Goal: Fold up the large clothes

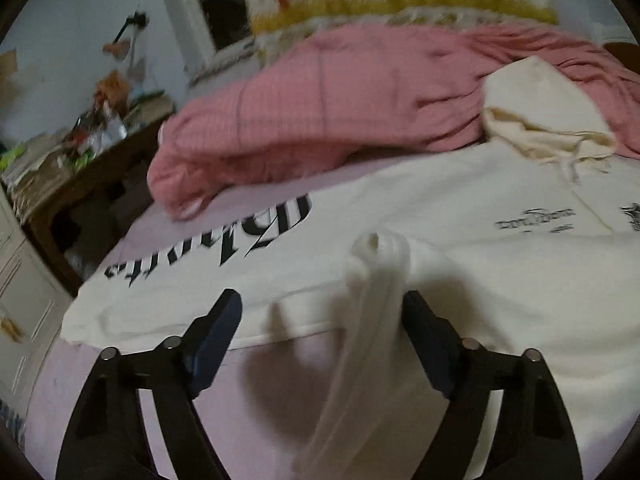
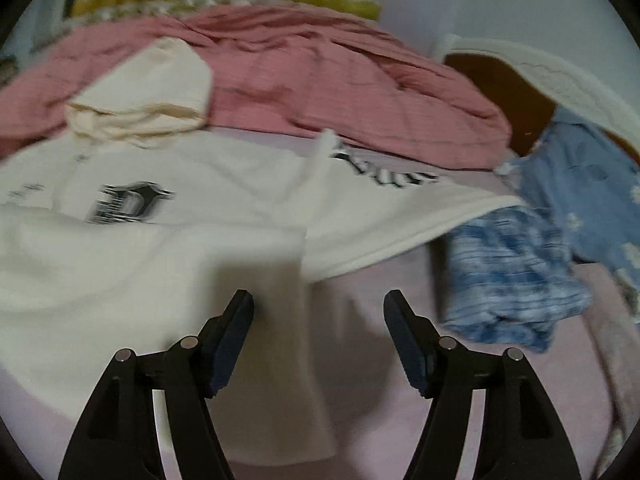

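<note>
Both wide open, left hand-held gripper (image 1: 322, 308) and right hand-held gripper (image 2: 319, 306), holding nothing. Hoodie (image 1: 460, 216) flat on bed just ahead. Sleeve (image 1: 376, 280) between left fingers, may slip, spoiling fold.

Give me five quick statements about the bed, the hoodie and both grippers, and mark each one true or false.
1. The cream hoodie lies spread on the bed. True.
2. The right gripper is clamped on a sleeve. False: its fingers stand apart with nothing pinched between them.
3. A pink blanket is bunched behind the hoodie. True.
4. The left gripper is shut tight. False: its fingers are spread, with a white sleeve hanging loose between them.
5. The blue clothes lie on top of the hoodie's hood. False: they lie off to the side by the hoodie's other sleeve, away from the hood.
</note>
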`<state>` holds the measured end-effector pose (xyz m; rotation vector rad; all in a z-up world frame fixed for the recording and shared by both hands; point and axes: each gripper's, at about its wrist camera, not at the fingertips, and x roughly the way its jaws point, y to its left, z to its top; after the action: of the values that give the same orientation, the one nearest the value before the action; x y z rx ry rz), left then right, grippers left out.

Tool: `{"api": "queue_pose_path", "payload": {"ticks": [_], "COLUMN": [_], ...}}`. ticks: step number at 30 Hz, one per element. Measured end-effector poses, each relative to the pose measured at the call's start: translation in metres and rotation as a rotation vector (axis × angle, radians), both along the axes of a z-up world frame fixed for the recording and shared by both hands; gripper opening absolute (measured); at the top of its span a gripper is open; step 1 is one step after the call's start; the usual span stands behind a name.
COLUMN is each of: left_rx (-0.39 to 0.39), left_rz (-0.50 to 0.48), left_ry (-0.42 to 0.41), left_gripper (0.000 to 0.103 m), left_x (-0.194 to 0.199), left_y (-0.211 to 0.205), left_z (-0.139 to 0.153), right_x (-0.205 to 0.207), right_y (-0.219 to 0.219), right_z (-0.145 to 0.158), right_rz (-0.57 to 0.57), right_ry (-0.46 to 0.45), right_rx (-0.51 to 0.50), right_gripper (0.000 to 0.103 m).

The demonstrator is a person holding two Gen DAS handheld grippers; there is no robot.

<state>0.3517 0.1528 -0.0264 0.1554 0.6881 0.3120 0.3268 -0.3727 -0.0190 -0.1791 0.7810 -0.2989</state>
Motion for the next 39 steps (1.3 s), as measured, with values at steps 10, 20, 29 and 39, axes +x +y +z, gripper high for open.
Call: {"api": "queue_pose_path", "payload": {"ticks": [10,20,29,39], "left_rx": [-0.320,-0.380,-0.335,-0.373], "left_rz": [-0.328,0.067,0.002,-0.319], "left_ry": [-0.115,0.070,-0.080,-0.071], "left_gripper": [0.065,0.005,0.000,0.030], "left_x": [-0.044,-0.001,-0.044,-0.062], "left_y": [-0.018,0.032,0.032,-0.049], "left_z": [0.026,-0.031,0.008,0.039], "right_x": [-0.015,0.031,0.024,-0.016], "right_y": [0.023,-0.008,-0.013,0.050], "right_z": [0.034,-0.042,-0.039,0.010], "right_rz": [0.359,0.087,0.048,0.218], "right_ry": [-0.103,0.067,0.014,-0.074], "right_rx": [0.492,0.435,0.388,0.409], "right_gripper": [0.047,0.000,0.000,0.057]}}
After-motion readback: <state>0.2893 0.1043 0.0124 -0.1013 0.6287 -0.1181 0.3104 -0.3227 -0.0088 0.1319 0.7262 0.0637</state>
